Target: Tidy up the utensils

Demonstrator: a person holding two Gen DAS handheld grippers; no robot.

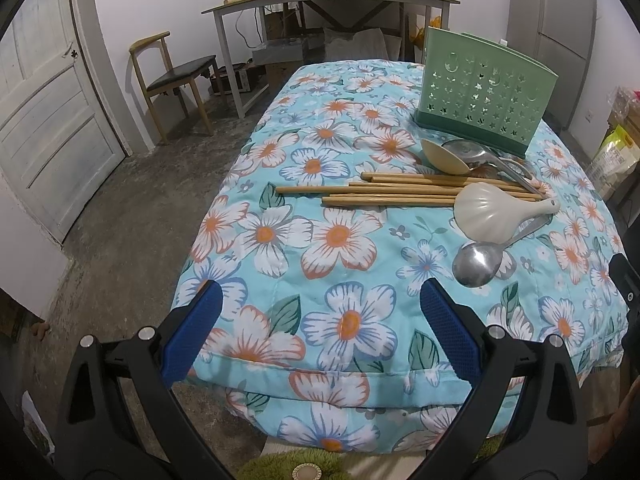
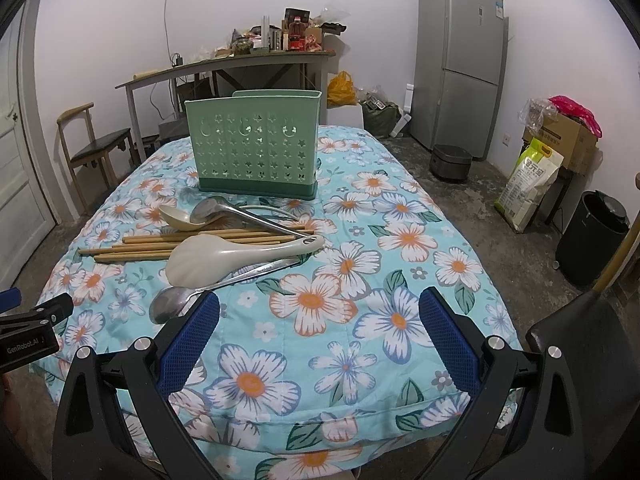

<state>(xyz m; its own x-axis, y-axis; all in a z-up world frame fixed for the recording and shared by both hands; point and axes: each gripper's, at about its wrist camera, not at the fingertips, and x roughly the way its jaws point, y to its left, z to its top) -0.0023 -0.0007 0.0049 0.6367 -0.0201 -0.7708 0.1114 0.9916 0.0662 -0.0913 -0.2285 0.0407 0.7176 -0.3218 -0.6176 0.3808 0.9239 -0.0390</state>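
Note:
A green perforated utensil holder (image 1: pixel 484 92) (image 2: pixel 256 146) stands upright on the flowered table cover. In front of it lies a pile: several wooden chopsticks (image 1: pixel 392 192) (image 2: pixel 144 246), a white rice paddle (image 1: pixel 492 210) (image 2: pixel 216 258), a beige spoon (image 1: pixel 444 156) (image 2: pixel 178 218), a steel ladle (image 1: pixel 476 154) (image 2: pixel 216 208) and a steel spoon (image 1: pixel 478 262) (image 2: pixel 172 304). My left gripper (image 1: pixel 320 332) is open and empty near the table's front edge, left of the pile. My right gripper (image 2: pixel 320 332) is open and empty, its left finger just in front of the steel spoon.
The flowered table cover (image 1: pixel 340 240) (image 2: pixel 360 280) drapes over the edges. A chair (image 1: pixel 176 76), a cluttered desk (image 2: pixel 248 60), a fridge (image 2: pixel 460 64), a rice bag (image 2: pixel 528 184) and a black bin (image 2: pixel 592 236) stand around the room.

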